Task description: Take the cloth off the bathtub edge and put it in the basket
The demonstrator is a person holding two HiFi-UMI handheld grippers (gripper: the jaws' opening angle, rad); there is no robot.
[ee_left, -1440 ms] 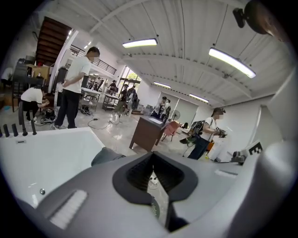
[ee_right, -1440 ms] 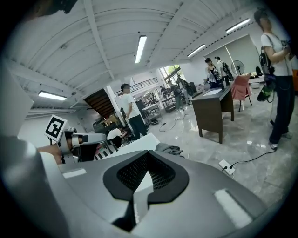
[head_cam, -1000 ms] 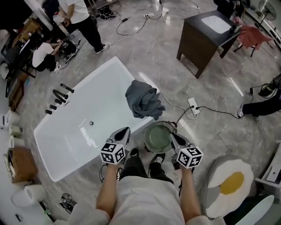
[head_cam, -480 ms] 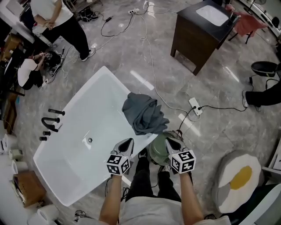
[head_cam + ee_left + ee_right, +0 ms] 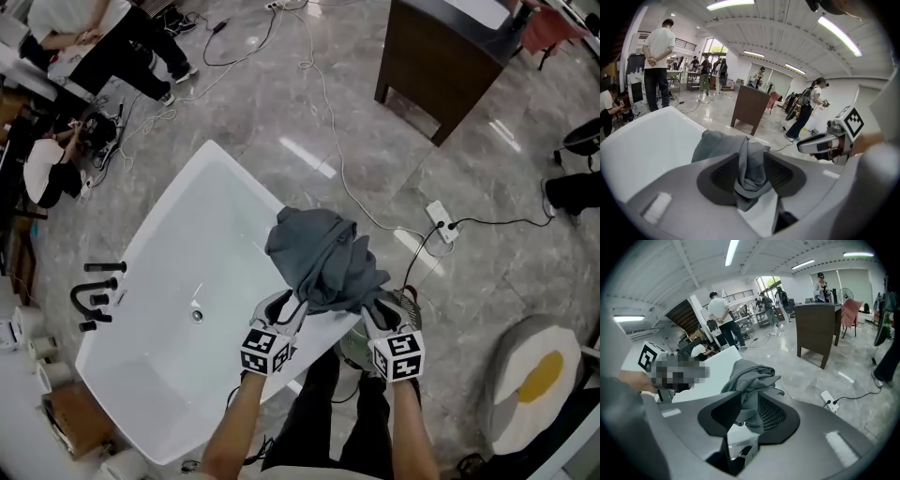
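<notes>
A grey cloth [image 5: 323, 258] lies bunched over the near edge of the white bathtub [image 5: 169, 281]. My left gripper [image 5: 286, 302] is at the cloth's left lower end and my right gripper [image 5: 380, 307] at its right lower end. Both have just been opening. In the left gripper view a hanging fold of the cloth [image 5: 747, 164] sits between the slightly parted jaws of the left gripper [image 5: 749, 176]. In the right gripper view the cloth [image 5: 750, 376] likewise hangs between the jaws of the right gripper [image 5: 747, 416]. The green wire basket [image 5: 410, 302] stands on the floor below the right gripper, mostly hidden.
A dark wooden cabinet [image 5: 450, 66] stands at the far right. A power strip [image 5: 441, 220] and cables lie on the marble floor beside the tub. Black taps [image 5: 94, 291] sit at the tub's left. An egg-shaped rug [image 5: 539, 384] lies right. People [image 5: 56, 159] are at upper left.
Both grippers have moved forward and down from beside the basket to the cloth's lower edge. Their jaws, shut before, now stand slightly apart with cloth between them.
</notes>
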